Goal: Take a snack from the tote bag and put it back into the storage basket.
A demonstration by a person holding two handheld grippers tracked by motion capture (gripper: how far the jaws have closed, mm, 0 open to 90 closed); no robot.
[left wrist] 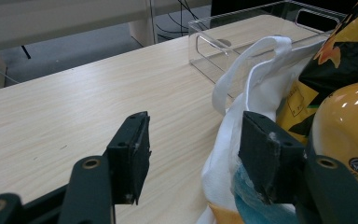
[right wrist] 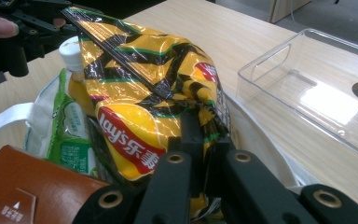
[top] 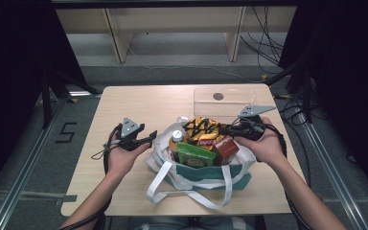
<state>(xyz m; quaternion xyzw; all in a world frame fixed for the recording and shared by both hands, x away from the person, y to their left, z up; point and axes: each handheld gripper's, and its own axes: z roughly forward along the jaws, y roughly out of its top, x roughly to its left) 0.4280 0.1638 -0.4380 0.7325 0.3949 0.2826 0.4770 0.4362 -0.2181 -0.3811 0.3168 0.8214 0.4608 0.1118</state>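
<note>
The right gripper (right wrist: 200, 135) has its jaws clamped tight on the edge of the yellow chip bag (right wrist: 144, 93), which sits upright in the top of the white tote bag (top: 196, 175) on the table (top: 124, 105). The left gripper (left wrist: 193, 156) is wide open, holding nothing, one jaw pressed against the tote bag's left rim.

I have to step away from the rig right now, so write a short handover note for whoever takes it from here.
Right gripper: shut on the yellow and black crinkly chip bag, which sits in the white and teal cloth tote bag.
Left gripper: open, one jaw beside the tote's white rim, gripping nothing.
In the tote too: white-capped bottle, green packet, brown carton.
Clear plastic tray stands behind the tote, with nothing in it.
Done: chip bag gripped. Left: probably lifting it out, perhaps into the tray.
</note>
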